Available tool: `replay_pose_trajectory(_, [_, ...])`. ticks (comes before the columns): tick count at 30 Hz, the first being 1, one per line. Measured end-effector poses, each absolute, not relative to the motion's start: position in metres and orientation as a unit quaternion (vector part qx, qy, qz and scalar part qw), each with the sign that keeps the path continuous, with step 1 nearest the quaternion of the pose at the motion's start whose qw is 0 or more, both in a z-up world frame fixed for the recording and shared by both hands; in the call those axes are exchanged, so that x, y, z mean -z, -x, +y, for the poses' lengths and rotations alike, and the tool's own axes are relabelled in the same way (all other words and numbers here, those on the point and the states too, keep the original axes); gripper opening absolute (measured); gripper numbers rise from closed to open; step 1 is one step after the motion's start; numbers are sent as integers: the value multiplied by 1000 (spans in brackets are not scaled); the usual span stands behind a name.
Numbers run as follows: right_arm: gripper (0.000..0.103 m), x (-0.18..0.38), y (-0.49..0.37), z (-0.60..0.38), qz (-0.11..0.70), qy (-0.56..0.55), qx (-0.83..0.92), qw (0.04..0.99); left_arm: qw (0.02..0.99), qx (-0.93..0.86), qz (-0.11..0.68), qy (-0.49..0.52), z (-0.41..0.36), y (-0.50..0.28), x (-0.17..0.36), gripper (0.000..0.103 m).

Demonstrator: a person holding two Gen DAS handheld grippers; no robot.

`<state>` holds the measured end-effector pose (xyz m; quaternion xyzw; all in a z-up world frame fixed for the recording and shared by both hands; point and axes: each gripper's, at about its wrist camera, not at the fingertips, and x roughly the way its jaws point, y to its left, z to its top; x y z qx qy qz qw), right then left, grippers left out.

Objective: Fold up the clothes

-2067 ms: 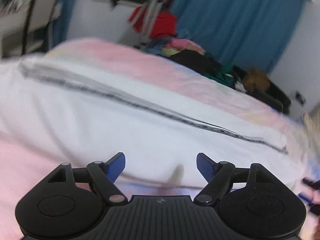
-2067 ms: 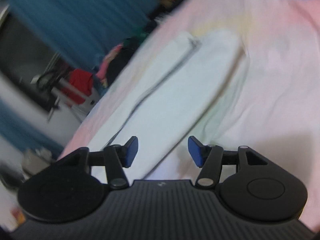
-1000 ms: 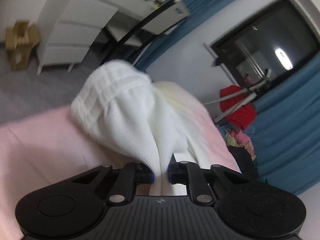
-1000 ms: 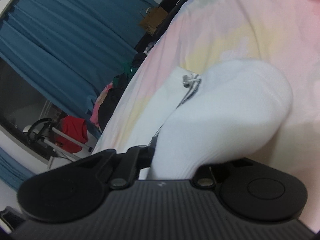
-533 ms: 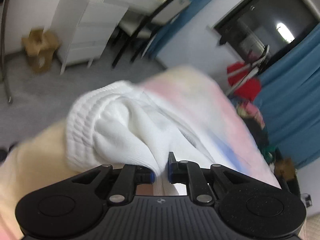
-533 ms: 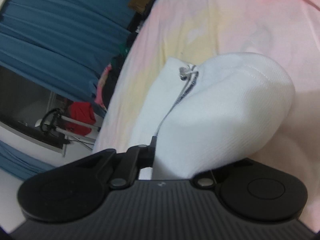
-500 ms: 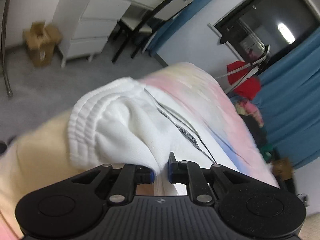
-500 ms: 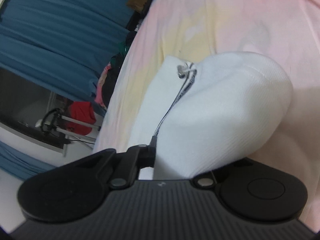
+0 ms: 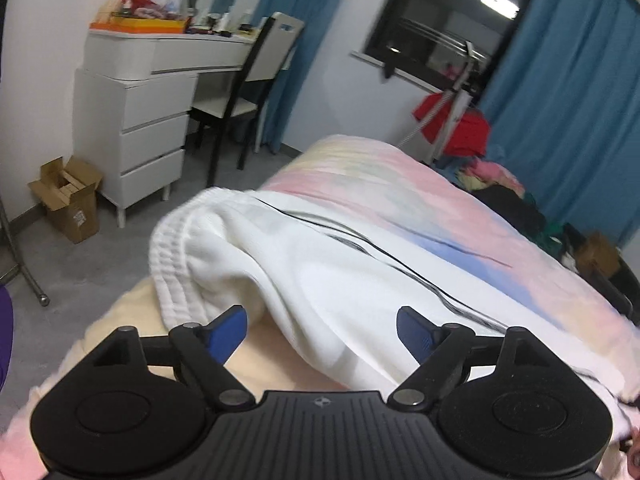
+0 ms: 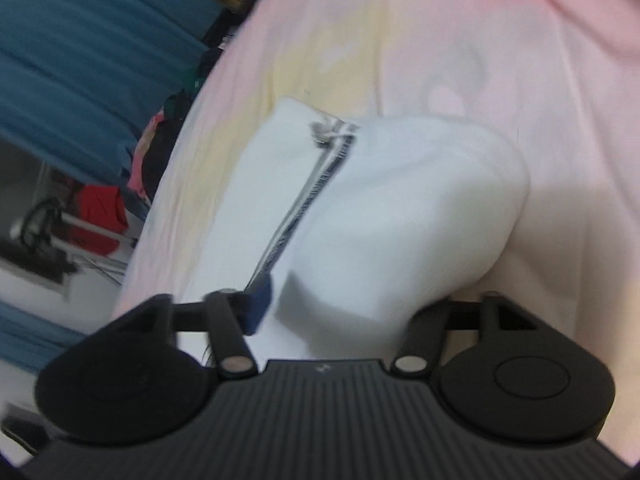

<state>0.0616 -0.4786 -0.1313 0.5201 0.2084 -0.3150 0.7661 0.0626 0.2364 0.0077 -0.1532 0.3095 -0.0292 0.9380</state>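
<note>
Now that the left gripper [image 9: 320,330] and right gripper [image 10: 340,304] have just been opening, both wide, the white pants [image 9: 340,264] drop folded on the bed [image 9: 400,184]; next, I think, press the near fold flat.

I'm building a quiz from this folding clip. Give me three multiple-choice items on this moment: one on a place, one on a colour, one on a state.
1. Where does the white garment lie?
A. on the grey floor
B. on the pastel bedspread
C. over the chair

2. What colour are the curtains?
A. blue
B. yellow
C. grey

3. How do the left gripper jaws stand?
A. shut on the fabric
B. shut on nothing
C. open, pads clear of the fabric

Answers:
1 B, since the garment is spread across the pink and yellow cover.
2 A, as blue drapes hang beside the dark window.
3 C, because the jaws have just been opening and both blue pads stand apart; the cloth lies between them ungripped.
</note>
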Motion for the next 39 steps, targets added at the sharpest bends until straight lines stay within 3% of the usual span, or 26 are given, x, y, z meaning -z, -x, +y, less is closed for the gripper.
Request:
replay_pose_trajectory(3, [81,115,-53,-463,203,-507,334,768,952,62,273,121,209,-58,-15,94])
replay_pose_trajectory(11, [81,117,-14,-438,175,-531,379,738,899,247,338,128,85,-115,24,94])
replay_pose_trajectory(20, [81,120,-16,-437,104,-503,427,744,842,415,342,-42,-133,-203,58,93])
replay_pose_trajectory(24, [81,127,-20,-440,96,-491,445,743,791,487,359,-96,-230,-229,74,88])
replay_pose_trajectory(33, [81,143,-18,-442,67,-480,477,733,757,530,300,-237,-392,-253,111,87])
replay_pose_trajectory(37, [81,152,-15,-448,54,-487,492,720,714,551,313,-296,-443,-257,130,70])
replay_pose_trajectory(39, [81,156,-16,-452,59,-493,492,715,691,563,308,-331,-455,-250,140,56])
